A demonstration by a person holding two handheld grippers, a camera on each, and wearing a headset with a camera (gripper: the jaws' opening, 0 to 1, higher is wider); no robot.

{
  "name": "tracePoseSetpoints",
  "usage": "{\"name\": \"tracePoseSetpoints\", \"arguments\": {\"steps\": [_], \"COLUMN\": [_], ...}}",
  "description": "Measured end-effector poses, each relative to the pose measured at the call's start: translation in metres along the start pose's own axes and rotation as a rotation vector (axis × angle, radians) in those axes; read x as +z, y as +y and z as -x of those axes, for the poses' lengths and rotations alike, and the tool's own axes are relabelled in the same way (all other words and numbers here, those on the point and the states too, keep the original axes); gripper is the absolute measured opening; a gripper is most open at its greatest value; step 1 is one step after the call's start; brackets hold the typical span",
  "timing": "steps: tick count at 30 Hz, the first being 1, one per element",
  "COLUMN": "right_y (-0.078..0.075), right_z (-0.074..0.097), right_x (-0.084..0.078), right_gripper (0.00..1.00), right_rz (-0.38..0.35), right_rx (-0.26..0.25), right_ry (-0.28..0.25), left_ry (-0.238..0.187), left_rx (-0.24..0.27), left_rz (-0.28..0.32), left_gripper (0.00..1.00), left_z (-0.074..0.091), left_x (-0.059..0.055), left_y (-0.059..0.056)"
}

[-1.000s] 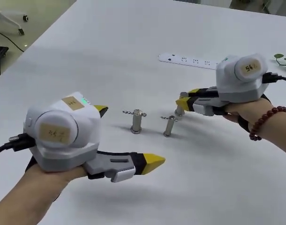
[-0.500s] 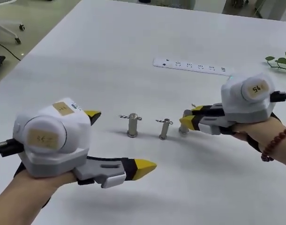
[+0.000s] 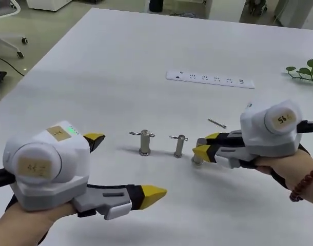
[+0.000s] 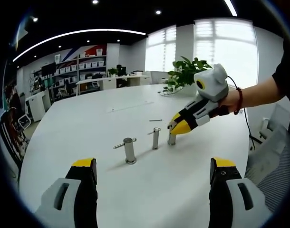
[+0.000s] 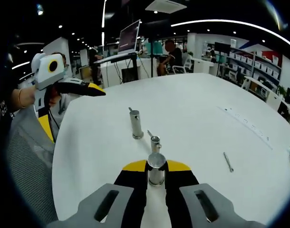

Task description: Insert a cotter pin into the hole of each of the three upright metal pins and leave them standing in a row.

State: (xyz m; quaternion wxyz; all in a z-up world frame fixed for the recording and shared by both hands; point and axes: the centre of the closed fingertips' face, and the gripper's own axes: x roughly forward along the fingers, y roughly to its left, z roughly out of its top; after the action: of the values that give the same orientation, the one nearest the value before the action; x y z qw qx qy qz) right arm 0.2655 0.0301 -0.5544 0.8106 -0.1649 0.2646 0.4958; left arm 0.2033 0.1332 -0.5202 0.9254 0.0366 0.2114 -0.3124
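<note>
Three upright metal pins stand in a loose row on a white table [image 3: 95, 61]. In the head view, the first pin [image 3: 144, 142] is farthest left and has a cotter pin through its top, sticking out on both sides. The middle pin [image 3: 179, 146], just beside it, is thinner and also carries a cotter pin across its top. The third pin [image 3: 199, 151] stands at the right end of the row. The right gripper [image 3: 201, 149] is clenched on the third pin, with its yellow-tipped jaws pressed against both sides of the shaft; the right gripper view shows this third pin [image 5: 156, 164] upright between the jaws. No cotter pin can be made out in it. A loose cotter pin [image 3: 216, 123] lies flat on the table beyond the right gripper, apart from the row. The left gripper [image 3: 123, 164] hovers near the table's front edge, well apart from the pins, its jaws spread wide and grasping nothing. A white power strip [image 3: 210, 79] lies farther back, and green plant leaves [image 3: 302, 72] show at the far right.
</note>
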Motion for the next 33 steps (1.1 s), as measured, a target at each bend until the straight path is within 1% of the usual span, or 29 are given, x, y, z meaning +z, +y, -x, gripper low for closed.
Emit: {"name": "tracePoseSetpoints", "arguments": {"steps": [1, 5, 9, 15, 22, 25, 30, 33], "right_y": [0.001, 0.013, 0.021, 0.028, 0.035, 0.037, 0.041, 0.043], "right_z": [-0.001, -0.004, -0.008, -0.013, -0.019, -0.022, -0.025, -0.026], "right_x": [0.0, 0.001, 0.001, 0.0, 0.0, 0.0, 0.0, -0.001], "right_gripper": [0.08, 0.08, 0.08, 0.08, 0.08, 0.08, 0.08, 0.08], "right_rz": [0.002, 0.01, 0.011, 0.006, 0.004, 0.032, 0.024, 0.033], "right_rx": [0.007, 0.024, 0.037, 0.048, 0.043, 0.032, 0.036, 0.033], "right_ry": [-0.003, -0.007, -0.008, -0.013, -0.017, -0.013, -0.013, -0.018], "left_ry": [-0.001, -0.006, -0.009, -0.007, 0.001, 0.002, 0.003, 0.003], "left_rx": [0.0, 0.002, 0.0, 0.001, -0.001, -0.004, -0.006, -0.006], "left_rz": [0.003, 0.001, -0.003, -0.004, -0.012, -0.016, -0.02, -0.019], "left_gripper": [0.99, 0.99, 0.99, 0.99, 0.99, 0.99, 0.99, 0.99], "left_z": [0.0, -0.001, -0.002, -0.002, -0.003, -0.003, -0.003, -0.003], "left_x": [0.0, 0.0, 0.001, -0.001, -0.003, -0.003, -0.002, -0.003], "left_y": [0.0, -0.001, -0.001, -0.001, -0.003, -0.004, -0.006, -0.006]}}
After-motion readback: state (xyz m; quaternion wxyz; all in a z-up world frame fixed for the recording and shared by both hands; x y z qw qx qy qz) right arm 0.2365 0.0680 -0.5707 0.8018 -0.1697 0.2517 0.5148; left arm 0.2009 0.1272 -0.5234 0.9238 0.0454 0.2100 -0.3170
